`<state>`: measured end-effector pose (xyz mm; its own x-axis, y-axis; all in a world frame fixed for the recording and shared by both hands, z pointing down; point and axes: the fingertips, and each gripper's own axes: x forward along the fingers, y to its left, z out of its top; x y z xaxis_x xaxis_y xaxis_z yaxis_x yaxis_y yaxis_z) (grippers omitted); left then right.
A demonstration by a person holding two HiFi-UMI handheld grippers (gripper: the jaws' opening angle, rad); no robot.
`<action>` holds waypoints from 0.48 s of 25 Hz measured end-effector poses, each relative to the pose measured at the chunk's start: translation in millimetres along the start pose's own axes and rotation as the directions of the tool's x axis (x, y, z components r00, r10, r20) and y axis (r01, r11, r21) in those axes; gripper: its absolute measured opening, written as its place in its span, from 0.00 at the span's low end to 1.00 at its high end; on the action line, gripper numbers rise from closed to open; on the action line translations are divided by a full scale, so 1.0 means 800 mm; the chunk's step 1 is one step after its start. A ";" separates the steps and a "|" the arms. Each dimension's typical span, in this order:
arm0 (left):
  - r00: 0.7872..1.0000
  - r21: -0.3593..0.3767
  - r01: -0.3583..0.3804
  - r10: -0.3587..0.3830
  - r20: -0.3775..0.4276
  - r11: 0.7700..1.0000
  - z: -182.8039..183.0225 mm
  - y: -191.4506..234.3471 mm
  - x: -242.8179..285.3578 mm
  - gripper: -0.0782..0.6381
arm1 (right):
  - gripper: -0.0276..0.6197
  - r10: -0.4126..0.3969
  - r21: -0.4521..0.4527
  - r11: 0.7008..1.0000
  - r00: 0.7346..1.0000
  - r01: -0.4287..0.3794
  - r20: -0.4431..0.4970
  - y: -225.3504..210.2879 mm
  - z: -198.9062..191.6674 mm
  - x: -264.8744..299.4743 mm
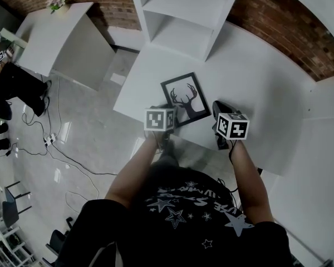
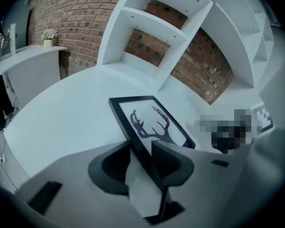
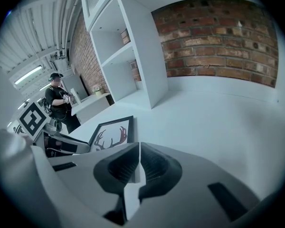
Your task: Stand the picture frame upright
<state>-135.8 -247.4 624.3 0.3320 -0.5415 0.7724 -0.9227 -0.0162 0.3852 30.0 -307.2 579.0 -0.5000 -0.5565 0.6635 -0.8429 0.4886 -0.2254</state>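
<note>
The picture frame [image 1: 185, 99] is a thin black rectangular moulding around a white sheet printed with a dark stag's-head silhouette. It lies face up near the front edge of the smooth white desk [image 1: 256, 88]. The left claw [image 2: 141, 148] stands released: its matte black, scooped jaws are apart, with the frame's near edge [image 2: 152, 122] running between them. The edge is close against the right jaw and a strip of white shows on the other side. Whether that edge is lifted off the desk cannot be told. The right claw [image 3: 138, 148] is clenched, its ribbed jaws together with nothing between them, just to the right of the frame [image 3: 111, 134].

Only the head view shows both claws side by side, the left one [image 1: 166, 109] at the frame's lower corner and the right one [image 1: 220, 109] beside it. Behind the frame stands a white shelf unit [image 1: 178, 15] against a rough red brick wall [image 1: 284, 21]. The left gripper view alone shows a small flower pot [image 2: 48, 34] on a side counter. The right gripper view alone shows a standing person [image 3: 59, 103] in dark clothes.
</note>
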 end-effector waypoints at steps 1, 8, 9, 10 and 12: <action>1.000 0.008 -0.006 0.006 -0.005 1.000 -0.001 0.001 0.001 0.29 | 0.07 -0.003 0.003 1.000 1.000 0.003 0.001 -0.001 -0.001 -0.001; 1.000 0.070 -0.013 0.013 0.000 0.997 0.004 -0.004 0.000 0.29 | 0.07 -0.033 0.027 0.999 0.999 0.033 0.008 -0.011 -0.004 -0.010; 1.000 0.063 -0.012 0.012 -0.004 0.998 0.003 -0.004 0.001 0.29 | 0.07 -0.035 0.031 0.999 0.999 0.035 0.009 -0.012 -0.004 -0.012; 1.000 0.061 -0.010 0.010 -0.006 0.998 0.002 -0.004 0.002 0.29 | 0.07 -0.038 0.034 0.999 0.999 0.037 0.011 -0.013 -0.005 -0.013; 1.000 0.082 -0.009 0.010 -0.009 0.997 0.003 -0.007 0.004 0.29 | 0.07 -0.043 0.038 0.998 0.999 0.043 0.015 -0.016 -0.007 -0.016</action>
<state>-129.8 -251.3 623.5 0.3244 -0.5338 0.7809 -0.9387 -0.0798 0.3355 48.2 -302.5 576.9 -0.4661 -0.5869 0.6620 -0.8703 0.4387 -0.2239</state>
